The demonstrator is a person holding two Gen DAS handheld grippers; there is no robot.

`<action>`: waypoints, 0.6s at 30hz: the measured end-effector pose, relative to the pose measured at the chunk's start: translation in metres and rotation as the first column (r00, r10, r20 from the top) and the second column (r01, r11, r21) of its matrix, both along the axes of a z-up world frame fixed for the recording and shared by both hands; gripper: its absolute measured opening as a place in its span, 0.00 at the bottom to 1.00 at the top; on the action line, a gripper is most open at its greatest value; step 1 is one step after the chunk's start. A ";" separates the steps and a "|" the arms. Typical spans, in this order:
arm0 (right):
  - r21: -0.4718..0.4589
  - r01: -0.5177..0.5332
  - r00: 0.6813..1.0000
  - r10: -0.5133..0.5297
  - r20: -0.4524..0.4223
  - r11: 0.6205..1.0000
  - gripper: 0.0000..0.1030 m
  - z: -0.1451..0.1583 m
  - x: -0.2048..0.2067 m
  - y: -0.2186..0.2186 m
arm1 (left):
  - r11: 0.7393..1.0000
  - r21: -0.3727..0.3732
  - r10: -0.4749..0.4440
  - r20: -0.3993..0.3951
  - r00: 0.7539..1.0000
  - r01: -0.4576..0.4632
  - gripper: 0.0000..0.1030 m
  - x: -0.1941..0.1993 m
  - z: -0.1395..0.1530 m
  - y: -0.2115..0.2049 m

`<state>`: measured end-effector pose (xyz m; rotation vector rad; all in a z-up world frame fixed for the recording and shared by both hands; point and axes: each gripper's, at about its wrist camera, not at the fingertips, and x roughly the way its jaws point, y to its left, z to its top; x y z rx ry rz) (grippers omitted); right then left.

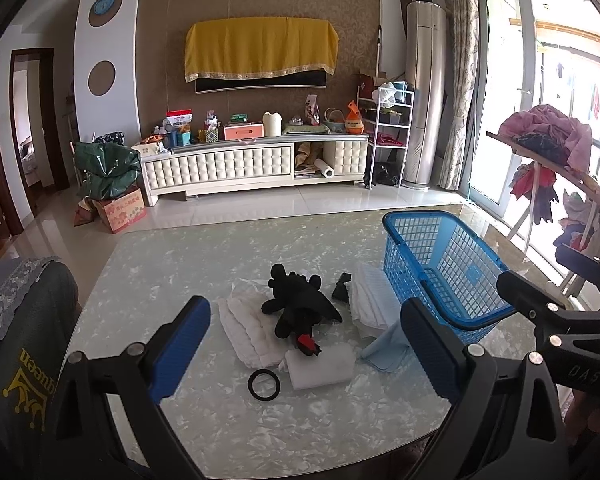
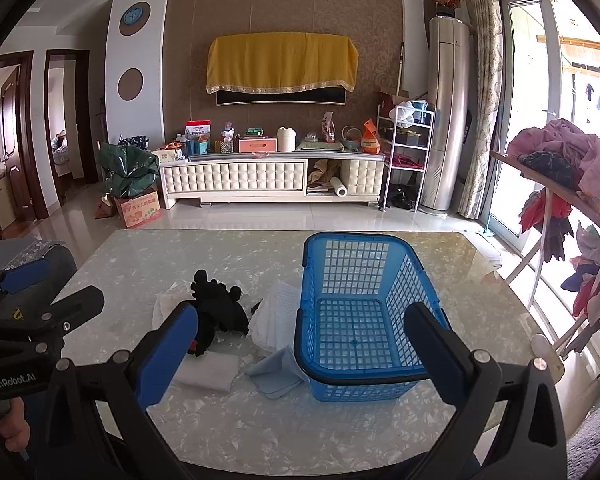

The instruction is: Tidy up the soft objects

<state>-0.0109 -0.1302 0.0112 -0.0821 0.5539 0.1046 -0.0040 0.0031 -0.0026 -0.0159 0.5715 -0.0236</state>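
Marbled table (image 1: 180, 264) was seen before a TV cabinet. Black plush toy (image 1: 300, 306) lay on white folded cloths (image 1: 244, 328), just beside the empty blue basket (image 2: 356, 320). Both the left gripper (image 1: 300, 344) and right gripper (image 2: 300, 344) were held spread apart, grasping nothing. Toy was judged light and soft, best pinched at its body.

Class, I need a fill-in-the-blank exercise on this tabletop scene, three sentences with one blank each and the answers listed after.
1. The basket on the table is coloured ____.
2. The black plush toy lies on a folded ____ cloth.
3. The left gripper and right gripper both have their jaws ____.

Missing words: blue; white; open
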 end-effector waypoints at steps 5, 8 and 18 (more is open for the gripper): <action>0.005 -0.002 1.000 0.002 -0.002 1.000 1.00 0.001 0.001 -0.001 | 1.000 0.004 -0.013 -0.001 1.000 0.013 0.93 0.001 0.003 0.002; -0.015 0.005 1.000 -0.005 0.003 1.000 1.00 0.002 0.001 0.000 | 0.999 0.006 -0.032 0.001 0.999 0.032 0.93 0.004 0.005 0.003; -0.027 -0.040 0.999 0.039 -0.036 0.999 1.00 0.005 0.018 0.002 | 0.988 0.119 -0.100 0.011 0.995 0.098 0.93 0.014 0.009 0.003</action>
